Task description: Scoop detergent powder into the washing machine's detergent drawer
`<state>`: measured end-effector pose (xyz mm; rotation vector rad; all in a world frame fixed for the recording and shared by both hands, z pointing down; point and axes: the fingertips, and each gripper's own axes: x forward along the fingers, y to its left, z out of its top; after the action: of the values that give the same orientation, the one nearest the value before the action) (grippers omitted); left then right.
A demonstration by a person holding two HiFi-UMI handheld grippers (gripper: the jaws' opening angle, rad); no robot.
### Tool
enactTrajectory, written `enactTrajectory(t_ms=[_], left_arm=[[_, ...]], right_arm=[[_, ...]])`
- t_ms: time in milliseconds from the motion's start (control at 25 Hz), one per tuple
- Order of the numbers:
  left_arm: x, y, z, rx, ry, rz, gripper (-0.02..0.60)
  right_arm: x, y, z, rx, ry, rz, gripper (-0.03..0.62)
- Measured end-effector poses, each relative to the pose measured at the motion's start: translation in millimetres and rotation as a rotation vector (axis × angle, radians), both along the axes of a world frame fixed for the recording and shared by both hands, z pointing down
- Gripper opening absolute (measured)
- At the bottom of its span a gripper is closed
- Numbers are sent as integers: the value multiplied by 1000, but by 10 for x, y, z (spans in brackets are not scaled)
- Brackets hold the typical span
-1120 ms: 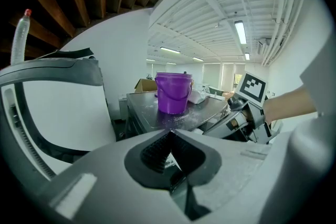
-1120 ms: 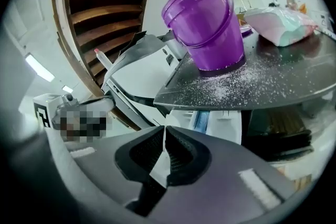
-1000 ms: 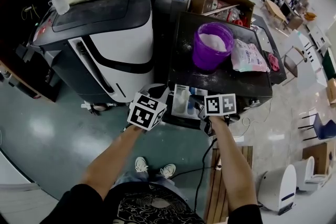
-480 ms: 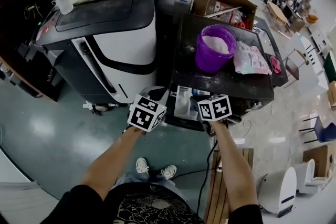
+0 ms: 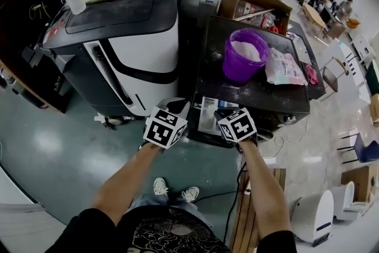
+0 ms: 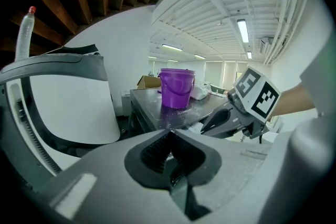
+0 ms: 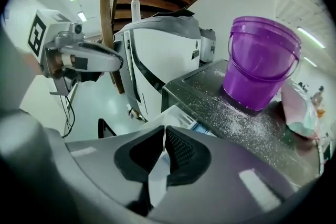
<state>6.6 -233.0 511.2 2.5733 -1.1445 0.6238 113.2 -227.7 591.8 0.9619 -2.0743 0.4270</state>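
Left tongs [image 6: 169, 134]: closed together, nothing gripped.
Right tongs [image 7: 164, 128]: closed together, nothing gripped.
Detergent drawer [image 5: 207, 114]: seen open, between both tongs.
Purple bucket [image 5: 244, 55]: filled with white powder, stood on the washing machine [image 5: 260, 92] top.

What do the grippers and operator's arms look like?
The left gripper and right gripper are grey moulded shells, fingers lined with black ribbing; each carries a cube of black-and-white square markers. Operator wears a black short-sleeved shirt; forearms bare.
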Motion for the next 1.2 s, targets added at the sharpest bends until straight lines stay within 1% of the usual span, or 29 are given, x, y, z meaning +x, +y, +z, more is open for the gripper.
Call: enactTrajectory(t_ms=[240,640,840,1040,1200], left_arm=[[-2,18,-8,0,3,3,0],[47,71,-39,6,10,20,0],[44,107,-54,12,13,23,0],[35,133,-77,14,15,28,0],[30,163,-68,12,12,33,0]], right_arm=[[-17,77,7,36,74,-61,35],[-92,190,-40,104,158,-173,35],[-125,241,-48,147,231,-229,35],[-115,244,-75,209,314,-248,35],[-123,252,-110,254,346,-255,35]])
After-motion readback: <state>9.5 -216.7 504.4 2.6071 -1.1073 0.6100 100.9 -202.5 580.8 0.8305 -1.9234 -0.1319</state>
